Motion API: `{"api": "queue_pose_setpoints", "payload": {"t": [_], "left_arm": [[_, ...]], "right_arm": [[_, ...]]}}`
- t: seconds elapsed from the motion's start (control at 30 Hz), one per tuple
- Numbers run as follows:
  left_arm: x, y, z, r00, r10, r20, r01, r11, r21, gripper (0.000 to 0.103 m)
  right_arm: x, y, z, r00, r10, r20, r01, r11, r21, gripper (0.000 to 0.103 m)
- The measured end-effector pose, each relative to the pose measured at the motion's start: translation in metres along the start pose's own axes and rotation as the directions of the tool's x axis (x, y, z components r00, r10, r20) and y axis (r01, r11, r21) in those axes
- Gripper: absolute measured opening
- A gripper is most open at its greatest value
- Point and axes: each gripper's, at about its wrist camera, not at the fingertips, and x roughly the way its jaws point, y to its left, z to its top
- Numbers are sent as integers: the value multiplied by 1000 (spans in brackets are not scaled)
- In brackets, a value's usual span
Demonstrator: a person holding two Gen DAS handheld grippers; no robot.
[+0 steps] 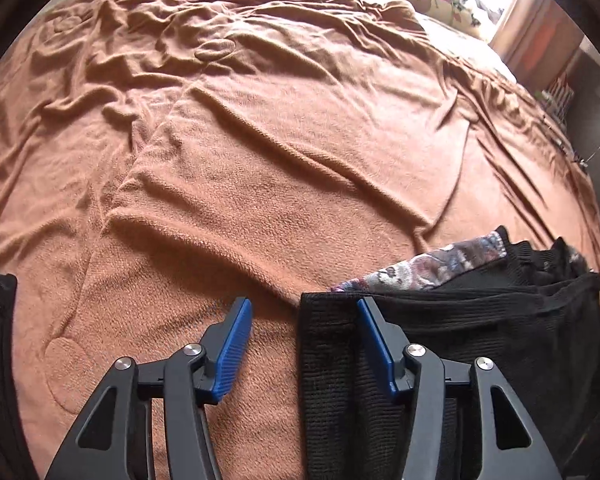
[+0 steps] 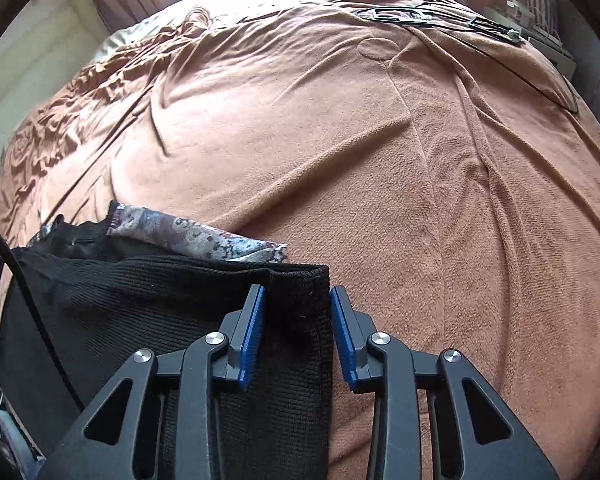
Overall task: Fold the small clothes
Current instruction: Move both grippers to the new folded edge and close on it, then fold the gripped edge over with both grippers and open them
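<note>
Left wrist view: black knit garment (image 1: 480, 340) lies on the bed's brown blanket (image 1: 260, 140), soft and limp; left tool (image 1: 304, 312) released, straddling its left edge.

Right wrist view: right tool (image 2: 298, 300) released astride the garment's right corner (image 2: 300, 280), a fair hold.

Both fisheye views are lit by daylight from the far end of the bed. The window area is blown out to white at the top right of the left wrist view and the top of the right wrist view. Soft shadows are cast along the folds of the rumpled orange-brown fleece blanket (image 1: 284, 128) (image 2: 340, 152). Straight lines are bowed outward, and the corners are masked black. Detail is swallowed in the black ribbed knit garment (image 1: 480, 340) (image 2: 148, 304).
</note>
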Motion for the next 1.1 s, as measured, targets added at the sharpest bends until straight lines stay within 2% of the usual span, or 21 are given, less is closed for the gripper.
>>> {"api": "queue_pose_setpoints", "payload": {"t": [0.07,0.2,0.3,0.37,0.4,0.43,0.53,0.83,1.1], "left_arm": [[-1,1,-3,999,-32,-11,32,999,-9,55],[6,0,-9,999,-43,-32,43,999,-4,45],[11,-2,-13,999,-35,-15,36,999,28,41],[11,-4,-13,999,-55,-2,55,998,39,28],[9,-5,-13,998,-66,0,66,997,42,15],[6,-8,-13,998,-59,6,58,997,51,7],[-8,-16,-12,999,-5,51,0,995,95,6],[-65,-27,0,986,-3,169,-15,994,105,6],[-63,-28,19,983,34,180,-51,995,87,6]], "right_arm": [[-1,-2,-3,1000,19,-2,-19,1000,0,31],[-4,-10,-4,999,44,-4,-44,999,10,31],[-3,-15,-2,998,56,3,-56,998,24,20],[-2,-16,0,998,67,6,-67,997,36,12],[-2,-15,0,997,76,7,-77,996,42,6],[-3,-14,0,997,80,12,-80,996,41,4],[-13,-6,-2,998,42,39,-42,999,14,3],[-62,3,-5,991,19,133,-20,1000,5,3],[-64,5,6,988,-4,155,3,1000,5,3]]}}
